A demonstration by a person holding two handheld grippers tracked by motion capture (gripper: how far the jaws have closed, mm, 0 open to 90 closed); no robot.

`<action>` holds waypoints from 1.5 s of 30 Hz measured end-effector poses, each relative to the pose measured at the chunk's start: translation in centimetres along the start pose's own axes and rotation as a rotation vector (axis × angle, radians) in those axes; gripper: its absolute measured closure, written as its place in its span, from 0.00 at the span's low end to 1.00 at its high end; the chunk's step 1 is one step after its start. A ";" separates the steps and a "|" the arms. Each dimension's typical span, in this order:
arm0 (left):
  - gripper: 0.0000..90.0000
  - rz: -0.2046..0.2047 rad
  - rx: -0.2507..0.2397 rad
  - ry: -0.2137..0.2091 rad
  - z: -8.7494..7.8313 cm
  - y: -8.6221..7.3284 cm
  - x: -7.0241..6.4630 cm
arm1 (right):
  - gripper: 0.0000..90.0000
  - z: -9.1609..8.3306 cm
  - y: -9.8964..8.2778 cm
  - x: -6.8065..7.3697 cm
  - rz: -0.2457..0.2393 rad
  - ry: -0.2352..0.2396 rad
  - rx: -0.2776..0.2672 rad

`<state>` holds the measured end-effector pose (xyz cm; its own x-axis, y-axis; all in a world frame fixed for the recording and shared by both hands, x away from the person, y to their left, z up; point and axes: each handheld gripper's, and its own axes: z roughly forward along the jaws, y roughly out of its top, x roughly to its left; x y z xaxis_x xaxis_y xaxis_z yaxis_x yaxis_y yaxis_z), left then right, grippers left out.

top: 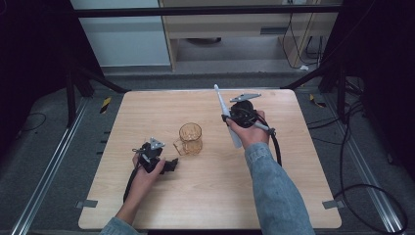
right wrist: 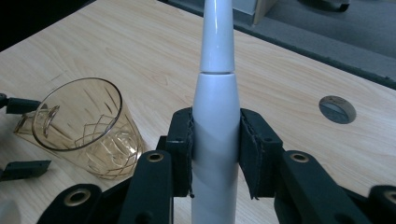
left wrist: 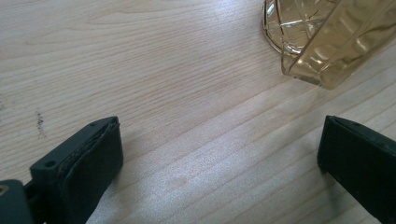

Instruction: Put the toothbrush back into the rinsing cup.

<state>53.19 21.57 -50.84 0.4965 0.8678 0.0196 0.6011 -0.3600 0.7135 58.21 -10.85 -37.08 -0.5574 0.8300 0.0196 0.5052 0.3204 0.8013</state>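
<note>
I hold the right gripper (right wrist: 215, 154) clamped on a long white plastic wand, tapered like an electric toothbrush handle (right wrist: 215, 112). Both black pads press flat against the thick lower barrel of the wand, one on each side, with no gap between pad and plastic. In the right gripper view the wand runs straight up between the jaws, and its narrower upper section continues past a seam above the pads. In the high view the right gripper (top: 236, 119) sits raised above the wooden table (top: 293, 186), and the wand (top: 222, 105) lies tilted through it: the thin tip points away from me beyond the jaws, and the thick end projects back beside my right hand (top: 252, 132).

An amber faceted glass mug with a handle (top: 190, 139) stands upright on the table between my two grippers. Seen from the right gripper, the mug (right wrist: 86, 133) is to the left of the jaws and lower, well clear of the wand.

My left gripper (left wrist: 219, 154) rests low over the table with its jaws spread wide apart. Bare wood lies between them; the pads grip nothing. The mug (left wrist: 327, 42) is ahead of the jaws and toward the right-hand jaw, near it but not touching. In the high view the left gripper (top: 169, 165) points toward the base of the mug, with my left hand (top: 147, 171) behind it.
</note>
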 end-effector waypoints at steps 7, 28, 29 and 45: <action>0.00 -0.006 -0.001 0.002 -0.1 -0.1 0.0 | 0.74 -0.5 0.7 0.5 0.022 -0.062 -0.036; 0.00 0.008 0.001 -0.007 -0.1 -0.1 0.1 | 0.74 0.1 2.8 1.5 0.070 -0.100 -0.103; 0.00 0.008 0.001 -0.007 -0.1 -0.1 0.1 | 0.74 0.1 3.0 1.6 0.070 -0.098 -0.106; 0.00 0.015 0.002 -0.014 -0.1 -0.1 0.2 | 0.74 -0.4 4.8 3.1 0.064 -0.071 -0.174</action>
<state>53.18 21.85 -50.82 0.5138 0.8577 0.0207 0.5951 -0.3737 0.7115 58.60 -6.92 -32.93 -0.4769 0.8782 0.0370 0.4134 0.1869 0.8911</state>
